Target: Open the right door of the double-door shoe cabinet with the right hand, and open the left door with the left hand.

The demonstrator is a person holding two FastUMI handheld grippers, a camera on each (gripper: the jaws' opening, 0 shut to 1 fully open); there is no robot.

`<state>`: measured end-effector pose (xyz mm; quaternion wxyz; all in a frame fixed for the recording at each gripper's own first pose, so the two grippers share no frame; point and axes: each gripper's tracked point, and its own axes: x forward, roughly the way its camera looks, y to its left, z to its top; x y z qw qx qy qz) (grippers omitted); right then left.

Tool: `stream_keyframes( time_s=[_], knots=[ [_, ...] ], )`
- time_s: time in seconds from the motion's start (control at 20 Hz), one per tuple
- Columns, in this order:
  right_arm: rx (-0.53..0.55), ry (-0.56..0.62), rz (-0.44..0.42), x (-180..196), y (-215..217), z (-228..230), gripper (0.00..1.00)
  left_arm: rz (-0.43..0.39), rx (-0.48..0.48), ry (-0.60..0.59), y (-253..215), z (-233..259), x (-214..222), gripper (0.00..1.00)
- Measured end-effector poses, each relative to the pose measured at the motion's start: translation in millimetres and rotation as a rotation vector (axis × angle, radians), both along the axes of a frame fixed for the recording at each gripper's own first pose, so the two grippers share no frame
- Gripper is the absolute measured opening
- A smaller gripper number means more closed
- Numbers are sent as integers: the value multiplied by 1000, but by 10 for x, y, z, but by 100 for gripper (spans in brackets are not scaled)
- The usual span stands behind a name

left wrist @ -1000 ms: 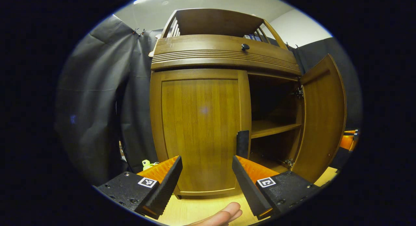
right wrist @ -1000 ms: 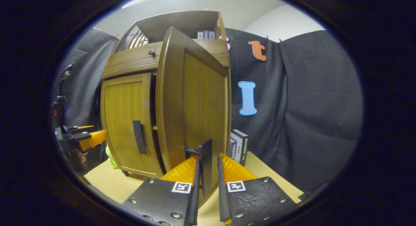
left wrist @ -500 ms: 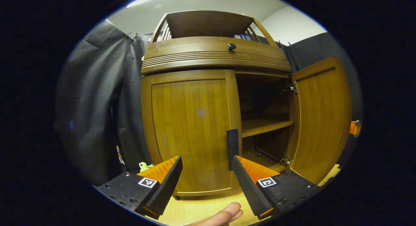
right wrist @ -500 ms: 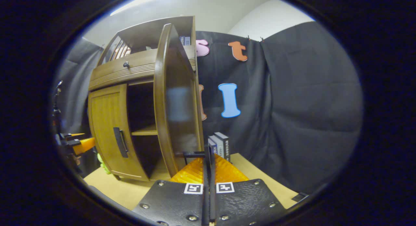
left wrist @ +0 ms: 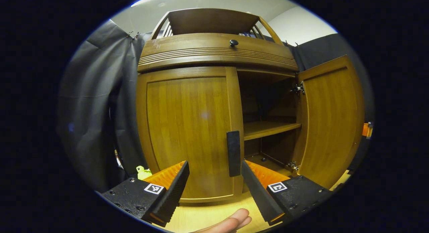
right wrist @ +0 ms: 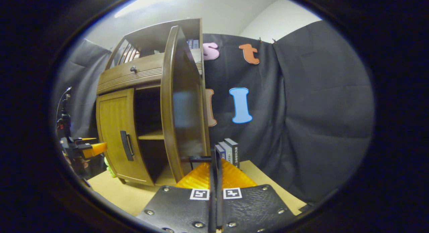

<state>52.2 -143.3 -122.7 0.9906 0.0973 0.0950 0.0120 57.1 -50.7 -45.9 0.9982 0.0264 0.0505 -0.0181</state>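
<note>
**Right door open; left handle next**

The right door [left wrist: 330, 119] stands swung wide on its hinges, and the shelf [left wrist: 269, 128] inside shows. Your right gripper [right wrist: 216, 192] is clamped narrow on that door's handle [right wrist: 216, 166], both fingers pressing its thin bar near the door's lower edge. The left door [left wrist: 187, 132] is shut, flush in the cabinet [left wrist: 214, 52], which stands toward the back of the worktop [left wrist: 207, 216].

Your left gripper [left wrist: 214, 179] is spread wide and holds nothing. Its fingers sit low in front of the left door, and the left handle [left wrist: 233, 153] rises just above and between them, close to the door's inner edge.

To do this step well, lift the left gripper a little so the fingers bracket the middle of the handle, not its bottom tip. Go in square to the door, then close firmly. How far the handle stands off the panel is hard to judge from here, so ease in until the fingers pass on either side of it. Pull along the door's arc, toward the worktop's left edge, not straight back.

Books [right wrist: 229, 152] stand near the worktop's back right corner, behind the right door.
</note>
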Motion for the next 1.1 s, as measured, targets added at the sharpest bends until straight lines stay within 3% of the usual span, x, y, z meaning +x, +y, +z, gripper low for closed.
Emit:
stream_keyframes(
  time_s=[0.2, 0.35, 0.5, 0.55, 0.6, 0.8, 0.85, 0.9, 1.05, 1.1],
  knots=[
    [14, -5, -1, -16, -42, -15, 1, -37, -34, -30, -131, -29, 208, 97],
    [-45, 3, -23, -91, -178, 4, 1, -67, -48, -87, -187, -23, 401, 99],
    [-73, -10, -146, -213, -591, 90, 1, -108, -106, -93, -310, -93, 591, 99],
    [-35, -28, -166, -273, -667, 154, 1, -118, -123, -88, -345, -131, 636, 97],
    [-1, -51, -179, -396, -672, 255, 10, -124, -136, -95, -362, -137, 671, 99],
    [-12, -91, -205, -609, -643, 280, 91, -100, -173, -182, -341, -63, 783, 92],
    [-19, -98, -213, -674, -617, 296, 81, -94, -202, -214, -351, -5, 824, 82],
    [-12, -103, -214, -745, -551, 327, 89, -110, -219, -228, -409, 24, 855, 72],
    [42, -124, -181, -931, -206, 388, 92, -109, -211, -179, -407, -96, 887, 41],
    [48, -131, -162, -1001, -64, 403, 91, -100, -218, -155, -419, -152, 915, 43]
  ],
)
